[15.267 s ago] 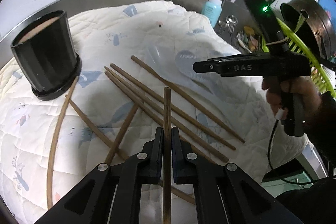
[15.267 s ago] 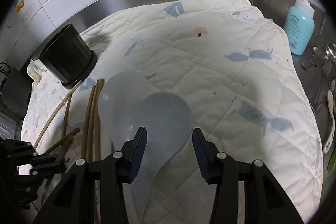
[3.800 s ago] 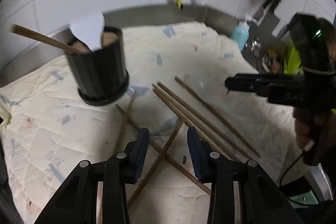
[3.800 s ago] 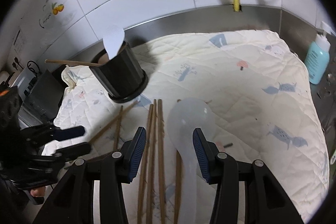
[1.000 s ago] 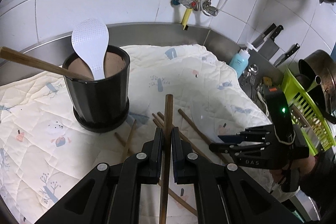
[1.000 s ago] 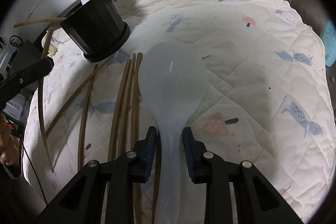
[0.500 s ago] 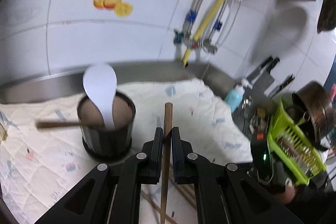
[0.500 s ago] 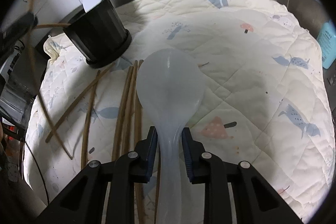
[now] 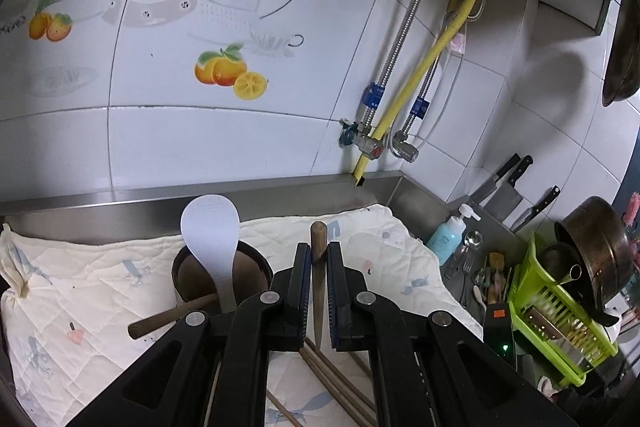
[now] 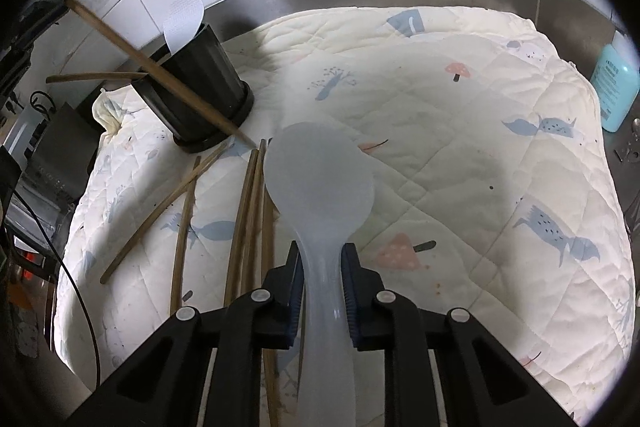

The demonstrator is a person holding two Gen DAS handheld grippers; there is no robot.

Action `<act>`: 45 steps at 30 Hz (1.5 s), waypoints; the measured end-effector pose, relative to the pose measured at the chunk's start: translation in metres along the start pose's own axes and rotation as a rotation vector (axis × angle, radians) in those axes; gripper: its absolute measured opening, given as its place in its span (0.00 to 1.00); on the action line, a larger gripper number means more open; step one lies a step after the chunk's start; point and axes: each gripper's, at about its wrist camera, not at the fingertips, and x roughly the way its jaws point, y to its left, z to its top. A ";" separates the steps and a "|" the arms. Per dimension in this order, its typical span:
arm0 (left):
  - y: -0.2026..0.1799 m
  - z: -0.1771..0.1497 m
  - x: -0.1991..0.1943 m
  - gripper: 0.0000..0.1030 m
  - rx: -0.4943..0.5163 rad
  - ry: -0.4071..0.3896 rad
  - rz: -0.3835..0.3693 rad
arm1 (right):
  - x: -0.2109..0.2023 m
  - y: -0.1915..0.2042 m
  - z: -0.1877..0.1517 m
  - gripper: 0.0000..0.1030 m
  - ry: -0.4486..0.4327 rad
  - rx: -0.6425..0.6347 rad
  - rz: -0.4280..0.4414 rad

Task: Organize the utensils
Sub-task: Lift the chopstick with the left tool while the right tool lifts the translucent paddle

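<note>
My left gripper (image 9: 319,259) is shut on a brown wooden chopstick (image 9: 318,279), held tilted high beside the black utensil holder (image 9: 188,287); in the right wrist view this chopstick (image 10: 160,75) slants down past the holder (image 10: 196,95). The holder holds a white rice paddle (image 9: 212,243) and another chopstick (image 9: 168,317). My right gripper (image 10: 320,267) is shut on a translucent rice spoon (image 10: 320,183), held over the quilted cloth. Several chopsticks (image 10: 248,219) lie on the cloth left of the spoon.
A quilted cream cloth (image 10: 460,131) covers the steel counter. A teal soap bottle (image 10: 610,91) stands at the right edge. A green dish rack (image 9: 560,319) with pans, knives (image 9: 508,183) and loose cutlery lie at the right. A tiled wall with pipes (image 9: 400,107) is behind.
My left gripper has lifted and tilted upward with its chopstick, so the wall now fills the view. My right gripper has raised the rice spoon slightly toward the holder.
</note>
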 end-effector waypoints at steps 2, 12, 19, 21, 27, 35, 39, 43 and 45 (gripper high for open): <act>0.001 0.001 0.000 0.07 -0.007 -0.007 0.002 | -0.003 0.001 0.001 0.20 -0.010 -0.002 0.003; 0.003 0.026 -0.025 0.07 -0.002 -0.109 0.029 | -0.027 0.008 0.016 0.20 -0.128 -0.010 0.049; 0.018 0.049 -0.047 0.07 -0.013 -0.181 0.085 | -0.040 0.020 0.035 0.20 -0.206 -0.022 0.102; 0.024 0.054 -0.053 0.07 -0.017 -0.196 0.093 | -0.043 0.026 0.043 0.20 -0.230 -0.029 0.123; 0.037 0.062 -0.062 0.07 -0.035 -0.219 0.099 | -0.050 0.044 0.067 0.20 -0.294 -0.064 0.164; 0.041 0.075 -0.075 0.07 -0.021 -0.248 0.099 | -0.055 0.066 0.093 0.20 -0.362 -0.097 0.208; 0.040 0.081 -0.079 0.07 -0.001 -0.271 0.116 | -0.055 0.075 0.102 0.20 -0.385 -0.110 0.224; 0.046 0.079 -0.069 0.07 0.011 -0.263 0.145 | -0.049 0.083 0.112 0.20 -0.401 -0.117 0.251; 0.048 0.075 -0.060 0.07 0.027 -0.253 0.170 | -0.045 0.088 0.117 0.20 -0.413 -0.126 0.262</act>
